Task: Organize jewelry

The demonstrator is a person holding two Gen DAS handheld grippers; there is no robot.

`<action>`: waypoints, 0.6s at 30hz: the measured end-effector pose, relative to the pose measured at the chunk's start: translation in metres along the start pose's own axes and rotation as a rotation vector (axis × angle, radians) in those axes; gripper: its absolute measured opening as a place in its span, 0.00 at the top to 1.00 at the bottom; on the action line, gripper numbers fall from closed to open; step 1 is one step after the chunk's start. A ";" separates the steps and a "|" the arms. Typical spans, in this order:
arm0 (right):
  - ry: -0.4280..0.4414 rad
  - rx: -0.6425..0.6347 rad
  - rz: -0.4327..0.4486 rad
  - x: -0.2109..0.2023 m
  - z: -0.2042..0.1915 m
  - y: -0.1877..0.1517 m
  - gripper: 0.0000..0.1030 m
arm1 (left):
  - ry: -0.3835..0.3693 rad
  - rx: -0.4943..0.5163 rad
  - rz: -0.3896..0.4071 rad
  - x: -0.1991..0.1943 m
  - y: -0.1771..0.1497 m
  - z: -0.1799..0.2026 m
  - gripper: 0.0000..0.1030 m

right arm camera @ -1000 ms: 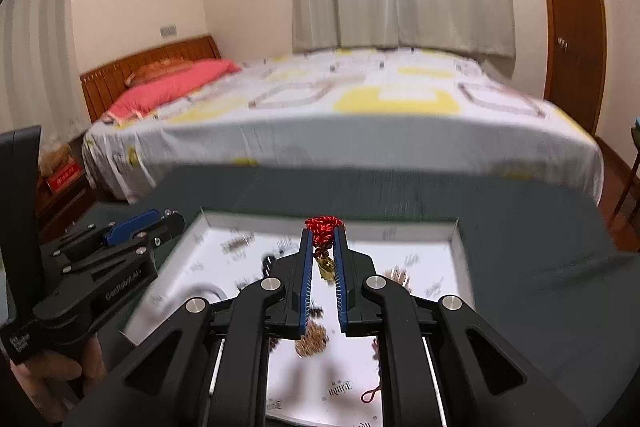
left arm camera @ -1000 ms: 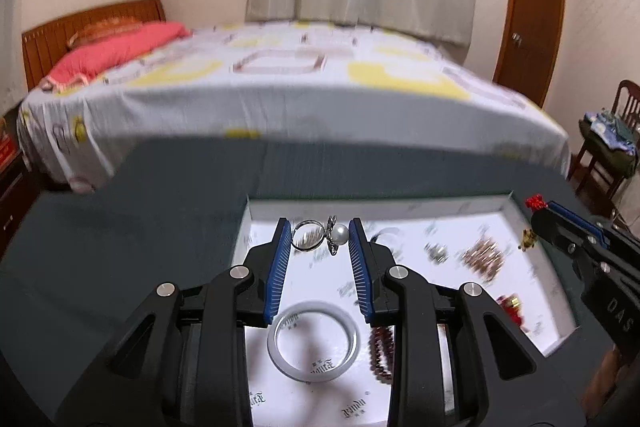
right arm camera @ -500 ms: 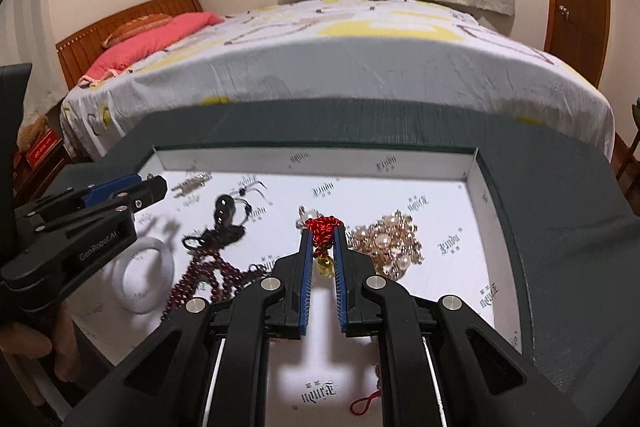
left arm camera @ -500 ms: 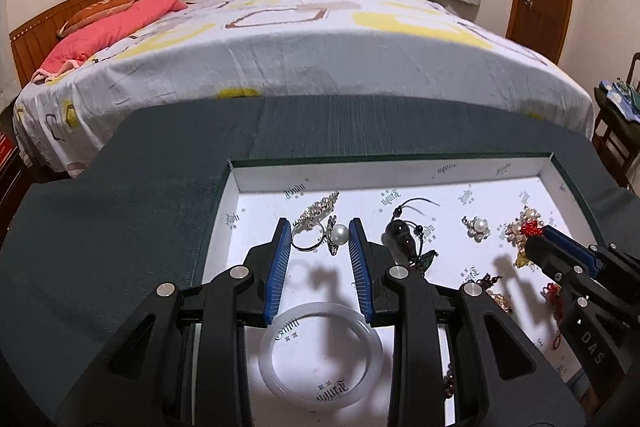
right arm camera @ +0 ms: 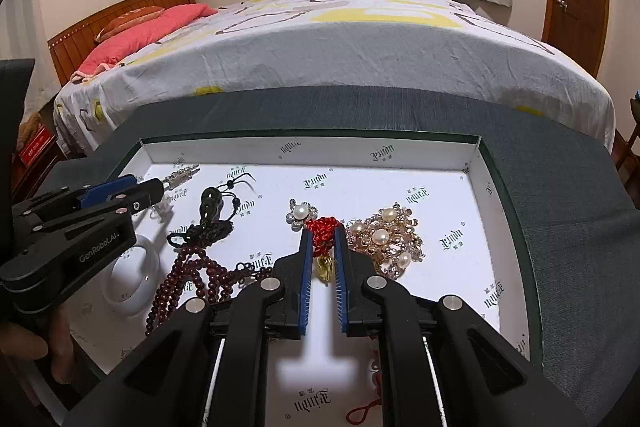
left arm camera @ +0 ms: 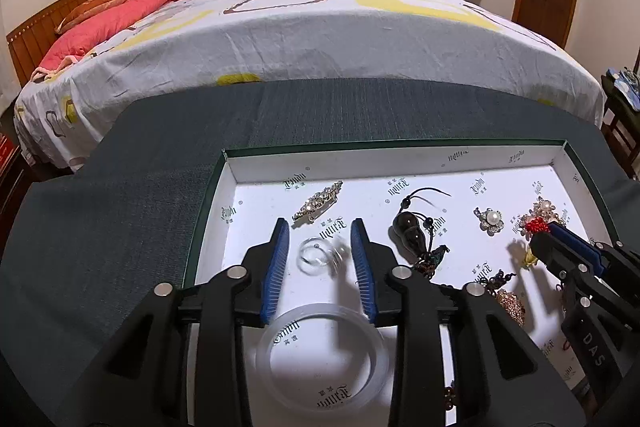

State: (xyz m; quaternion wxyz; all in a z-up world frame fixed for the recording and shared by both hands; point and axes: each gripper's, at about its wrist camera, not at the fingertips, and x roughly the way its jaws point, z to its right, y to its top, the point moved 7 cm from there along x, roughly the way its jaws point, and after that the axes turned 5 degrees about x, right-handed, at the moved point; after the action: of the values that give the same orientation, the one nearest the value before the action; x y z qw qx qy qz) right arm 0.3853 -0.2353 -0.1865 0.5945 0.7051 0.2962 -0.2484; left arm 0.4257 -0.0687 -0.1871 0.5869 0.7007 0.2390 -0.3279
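A white-lined tray point(left arm camera: 400, 163) lies on the dark green table. My left gripper point(left arm camera: 320, 231) is open above it; a silver ring with a pearl point(left arm camera: 318, 255) shows blurred between its fingers, apart from both. A white bangle point(left arm camera: 322, 345) lies below. My right gripper point(right arm camera: 321, 235) is shut on a red knotted charm point(right arm camera: 323, 233) with a yellow pendant point(right arm camera: 325, 267), low over the tray; the charm also shows in the left wrist view point(left arm camera: 536, 225). The tray rim shows in the right wrist view point(right arm camera: 476, 163).
In the tray lie a rhinestone brooch point(left arm camera: 318, 205), a dark gourd pendant point(left arm camera: 408, 231), a pearl flower point(left arm camera: 490, 221), dark red beads point(right arm camera: 192, 275) and a gold pearl cluster point(right arm camera: 386, 239). A bed point(left arm camera: 320, 27) stands behind the table.
My left gripper let go of the pearl ring, which has dropped between its fingers. Both grippers have come down closer to the tray; the right still holds the red charm.
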 end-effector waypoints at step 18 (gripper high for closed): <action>0.002 0.017 0.050 -0.016 0.002 0.000 0.50 | 0.035 0.007 0.068 -0.020 0.002 0.001 0.22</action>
State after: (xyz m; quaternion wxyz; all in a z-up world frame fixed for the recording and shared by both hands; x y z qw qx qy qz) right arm 0.3745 -0.2391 -0.1755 0.5944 0.7174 0.2770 -0.2352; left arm 0.4135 -0.0686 -0.1713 0.5910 0.7160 0.2242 -0.2962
